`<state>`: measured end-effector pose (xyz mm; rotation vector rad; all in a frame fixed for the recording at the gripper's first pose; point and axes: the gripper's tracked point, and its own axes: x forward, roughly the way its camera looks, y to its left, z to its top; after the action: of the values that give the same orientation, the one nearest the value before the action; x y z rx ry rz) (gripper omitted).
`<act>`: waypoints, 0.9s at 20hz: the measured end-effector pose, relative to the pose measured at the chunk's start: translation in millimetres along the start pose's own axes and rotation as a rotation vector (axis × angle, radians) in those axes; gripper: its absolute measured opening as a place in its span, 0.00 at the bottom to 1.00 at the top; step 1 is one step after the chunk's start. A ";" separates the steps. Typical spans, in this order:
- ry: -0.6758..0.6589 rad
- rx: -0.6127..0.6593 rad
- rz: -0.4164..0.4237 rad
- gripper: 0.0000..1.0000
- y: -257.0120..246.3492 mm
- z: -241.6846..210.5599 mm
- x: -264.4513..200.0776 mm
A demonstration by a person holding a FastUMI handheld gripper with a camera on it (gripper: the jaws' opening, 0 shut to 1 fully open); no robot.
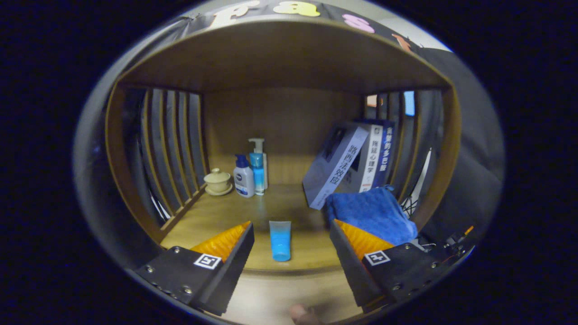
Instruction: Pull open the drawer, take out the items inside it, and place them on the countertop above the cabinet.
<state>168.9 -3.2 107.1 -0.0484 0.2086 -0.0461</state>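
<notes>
The gripper [291, 234] has its fingers spread wide, holding nothing. Between them, near the front edge of the countertop [235, 212], a blue tube [280, 240] lies flat. Behind the tube to the left stand a lidded cup [218, 181], a white bottle [244, 177] and a blue pump bottle [258, 167]. Right of the tube, a folded blue cloth [372, 214] rests before leaning books [350, 162].
</notes>
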 end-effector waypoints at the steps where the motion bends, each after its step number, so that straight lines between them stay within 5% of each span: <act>1: -0.004 0.022 0.012 0.99 0.7 1.7 -19.0; 10: -0.146 0.073 0.043 0.99 -13.9 4.8 -156.5; 18: -0.201 0.023 0.008 0.99 -30.0 -77.0 -206.1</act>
<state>-49.7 -25.9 75.9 -0.0290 0.0075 -0.0352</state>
